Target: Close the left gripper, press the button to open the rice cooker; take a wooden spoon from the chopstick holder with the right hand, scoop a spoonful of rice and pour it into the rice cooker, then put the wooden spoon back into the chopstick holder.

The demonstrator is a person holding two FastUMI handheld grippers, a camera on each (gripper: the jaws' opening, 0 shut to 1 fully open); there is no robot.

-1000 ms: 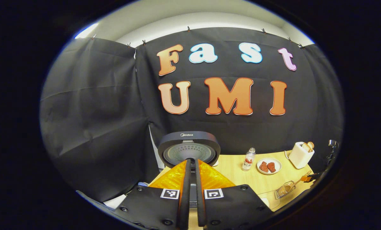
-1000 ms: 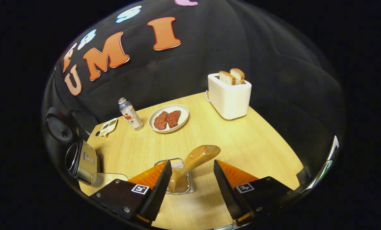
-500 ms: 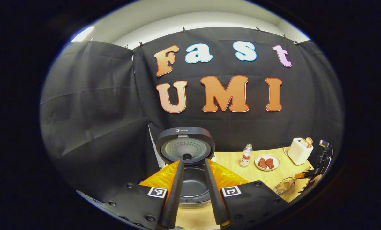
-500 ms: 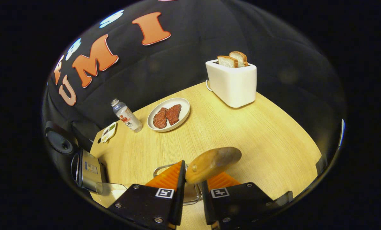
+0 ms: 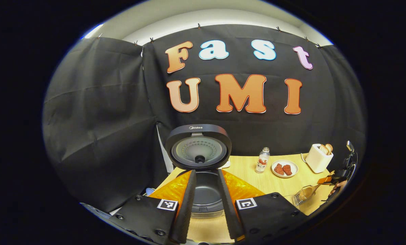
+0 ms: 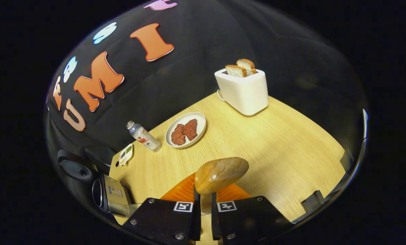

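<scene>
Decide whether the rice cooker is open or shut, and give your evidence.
Open. In the left gripper view the rice cooker has its lid standing upright, with the dark inner pot exposed below it.

Left gripper (image 5: 206, 204) parted, right gripper (image 6: 203, 207) clamped

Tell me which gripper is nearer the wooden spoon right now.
Right. The right gripper is shut on the wooden spoon, whose bowl sticks up above its fingers. The left gripper is open in front of the open rice cooker, across the table from it.
</scene>
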